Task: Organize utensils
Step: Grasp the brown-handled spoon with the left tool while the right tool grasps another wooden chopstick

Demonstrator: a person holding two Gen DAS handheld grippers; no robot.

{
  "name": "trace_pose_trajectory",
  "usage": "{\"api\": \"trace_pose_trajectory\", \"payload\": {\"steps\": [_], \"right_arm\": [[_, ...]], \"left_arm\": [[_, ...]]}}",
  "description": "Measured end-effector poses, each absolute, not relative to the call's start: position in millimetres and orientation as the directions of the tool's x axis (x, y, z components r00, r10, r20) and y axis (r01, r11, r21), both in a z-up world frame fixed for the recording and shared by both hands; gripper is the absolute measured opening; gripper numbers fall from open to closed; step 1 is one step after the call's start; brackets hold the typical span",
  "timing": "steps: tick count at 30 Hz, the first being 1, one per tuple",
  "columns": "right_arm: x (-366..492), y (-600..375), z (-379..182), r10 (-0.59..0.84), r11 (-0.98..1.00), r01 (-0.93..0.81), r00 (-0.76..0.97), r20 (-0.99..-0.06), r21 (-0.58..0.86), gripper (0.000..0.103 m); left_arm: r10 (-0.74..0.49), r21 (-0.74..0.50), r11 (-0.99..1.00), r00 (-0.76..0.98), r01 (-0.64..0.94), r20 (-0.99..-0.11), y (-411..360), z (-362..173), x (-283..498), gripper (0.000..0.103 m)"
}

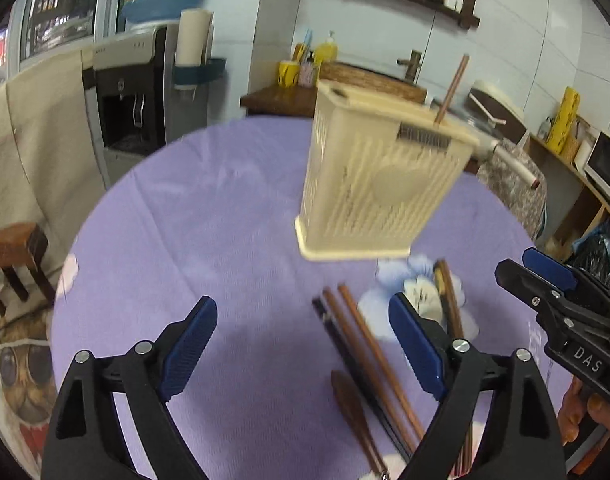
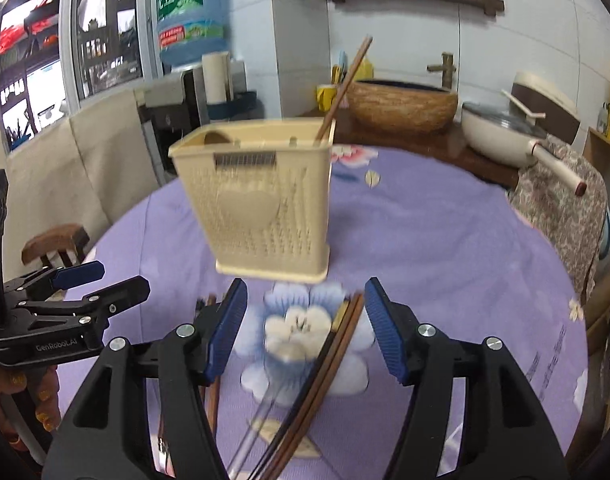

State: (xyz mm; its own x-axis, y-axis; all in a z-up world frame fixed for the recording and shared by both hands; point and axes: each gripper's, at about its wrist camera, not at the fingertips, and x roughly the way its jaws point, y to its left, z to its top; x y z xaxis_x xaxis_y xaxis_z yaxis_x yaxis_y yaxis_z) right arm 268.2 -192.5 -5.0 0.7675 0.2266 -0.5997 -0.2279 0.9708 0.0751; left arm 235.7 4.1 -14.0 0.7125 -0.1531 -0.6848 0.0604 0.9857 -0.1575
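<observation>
Loosely scattered on the lilac table (image 1: 185, 208), brown chopsticks (image 1: 369, 344) and a dark wooden spoon (image 1: 347, 396) lie just in front of the cream utensil basket (image 1: 381, 184), which stands upright with one chopstick (image 2: 345, 88) poking out. Over them the left gripper (image 1: 303, 344) stands wide apart, holding nothing. Beside it the right gripper (image 2: 305, 320) is likewise spread, another chopstick bundle (image 2: 329, 360) lying loose between its blue pads.

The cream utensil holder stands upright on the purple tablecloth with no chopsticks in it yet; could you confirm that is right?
Not quite: the cream utensil holder stands upright on the purple tablecloth, but one brown chopstick already sticks out of it, as the right wrist view shows.
</observation>
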Motion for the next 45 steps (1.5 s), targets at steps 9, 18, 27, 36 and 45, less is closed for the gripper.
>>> {"api": "trace_pose_trajectory", "payload": {"steps": [9,18,27,36,45], "right_arm": [[252.4,-203.1,-55.1,0.172,0.984,-0.157,0.702,-0.691,0.085,0.056],[259.9,-205.4,-70.3,0.156,0.988,-0.117,0.659,-0.736,0.104,0.039],[269.8,-202.4,-79.6,0.150,0.989,-0.101,0.626,-0.765,0.112,0.031],[280.4,-209.2,-81.4,0.140,0.990,-0.078,0.608,-0.782,0.117,0.029],[302.9,-203.8,-82.3,0.074,0.997,-0.057,0.611,-0.788,0.049,0.027]], "left_arm": [[-0.171,-0.186,0.981,0.646,0.046,-0.744,3.3,-51.2,211.9,0.071],[-0.180,-0.178,0.982,0.629,0.068,-0.756,-9.6,-58.5,200.0,0.064],[-0.177,-0.171,0.983,0.617,0.070,-0.767,-13.4,-63.9,199.4,0.060],[-0.175,-0.168,0.983,0.611,0.070,-0.772,-12.7,-67.2,200.1,0.059],[-0.162,-0.144,0.986,0.606,0.078,-0.779,-17.6,-67.2,199.2,0.055]]}}
